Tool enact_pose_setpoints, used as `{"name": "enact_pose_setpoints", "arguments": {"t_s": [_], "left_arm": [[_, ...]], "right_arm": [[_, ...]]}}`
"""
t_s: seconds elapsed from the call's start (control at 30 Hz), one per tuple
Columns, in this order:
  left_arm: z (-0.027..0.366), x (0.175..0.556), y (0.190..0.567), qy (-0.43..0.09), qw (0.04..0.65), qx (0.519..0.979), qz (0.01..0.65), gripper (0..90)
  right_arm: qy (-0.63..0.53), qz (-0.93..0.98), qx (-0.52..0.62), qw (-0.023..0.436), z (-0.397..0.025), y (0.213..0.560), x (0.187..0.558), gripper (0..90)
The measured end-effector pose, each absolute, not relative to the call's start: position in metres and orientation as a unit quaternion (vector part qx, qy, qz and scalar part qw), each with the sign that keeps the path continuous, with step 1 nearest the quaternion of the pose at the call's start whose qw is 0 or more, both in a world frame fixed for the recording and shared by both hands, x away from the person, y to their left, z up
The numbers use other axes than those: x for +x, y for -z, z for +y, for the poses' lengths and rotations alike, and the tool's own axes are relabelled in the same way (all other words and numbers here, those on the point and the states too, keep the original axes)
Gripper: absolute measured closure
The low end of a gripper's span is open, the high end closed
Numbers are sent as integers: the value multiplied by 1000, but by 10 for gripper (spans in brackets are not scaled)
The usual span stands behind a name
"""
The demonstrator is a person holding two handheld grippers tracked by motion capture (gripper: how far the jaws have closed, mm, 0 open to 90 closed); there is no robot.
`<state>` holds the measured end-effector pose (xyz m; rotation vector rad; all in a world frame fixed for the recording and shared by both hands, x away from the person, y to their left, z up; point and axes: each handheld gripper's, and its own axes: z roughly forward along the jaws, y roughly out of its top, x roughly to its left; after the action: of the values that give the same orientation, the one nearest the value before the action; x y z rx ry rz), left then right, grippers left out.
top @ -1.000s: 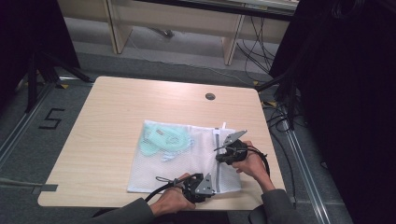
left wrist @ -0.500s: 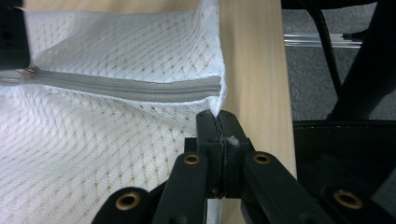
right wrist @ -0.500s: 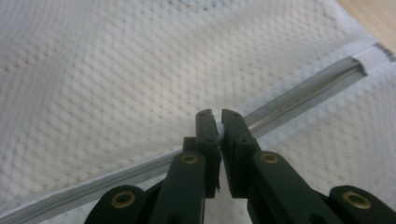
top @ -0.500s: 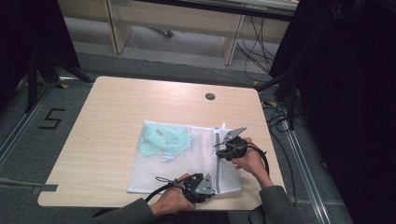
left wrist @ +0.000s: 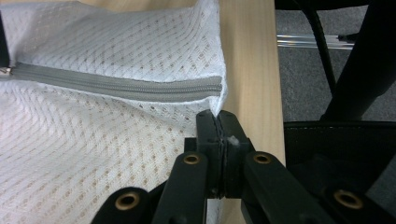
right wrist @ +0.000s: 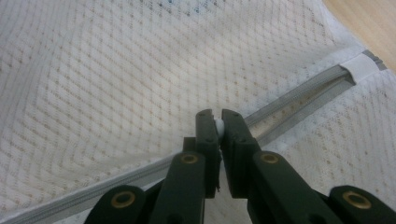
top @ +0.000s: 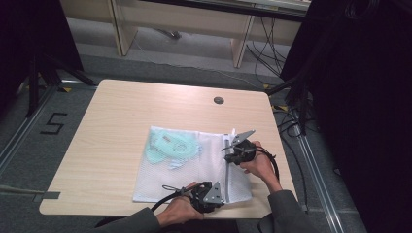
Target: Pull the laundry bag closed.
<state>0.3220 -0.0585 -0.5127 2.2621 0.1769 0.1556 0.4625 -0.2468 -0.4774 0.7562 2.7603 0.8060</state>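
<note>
A white mesh laundry bag (top: 192, 177) lies on the wooden table (top: 121, 111), with a mint-green garment (top: 172, 145) inside it. A grey zipper (top: 228, 170) runs along the bag's right edge. My left gripper (top: 221, 194) is at the near end of that edge; in the left gripper view it (left wrist: 217, 119) is shut on the bag's corner fabric beside the closed zipper (left wrist: 116, 85). My right gripper (top: 229, 149) is farther up the zipper. Its jaws (right wrist: 218, 122) are shut on the white zipper pull (right wrist: 218, 126). Beyond the pull the zipper (right wrist: 303, 100) gapes open.
A round cable hole (top: 218, 100) sits in the table's far right part. The table's right edge (top: 279, 145) runs close to my right hand, with cables and a floor rail (top: 311, 165) beyond it. Dark curtains stand at both sides.
My right gripper has slid slightly farther along the zipper, away from the person. The left gripper has stayed on the bag's corner.
</note>
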Motion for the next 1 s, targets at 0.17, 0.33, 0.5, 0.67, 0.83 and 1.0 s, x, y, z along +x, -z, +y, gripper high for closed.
{"name": "enact_pose_setpoints", "arguments": {"t_s": [0.17,0.33,0.5,0.67,0.83,1.0], "left_arm": [[-59,322,513,-59,419,903,71,888],[-60,321,514,-56,419,903,73,887],[-59,321,513,-55,419,903,73,887],[-59,321,513,-59,421,902,75,887],[-59,321,513,-56,423,901,77,887],[-59,322,513,-56,418,904,70,886]], "right_arm": [[-267,927,251,83,-248,478,466,863],[-265,927,251,85,-250,478,468,863],[-269,925,256,85,-250,478,471,863],[-265,925,259,87,-252,478,475,863],[-271,921,265,89,-251,478,477,863],[-269,924,257,89,-253,478,481,863]]}}
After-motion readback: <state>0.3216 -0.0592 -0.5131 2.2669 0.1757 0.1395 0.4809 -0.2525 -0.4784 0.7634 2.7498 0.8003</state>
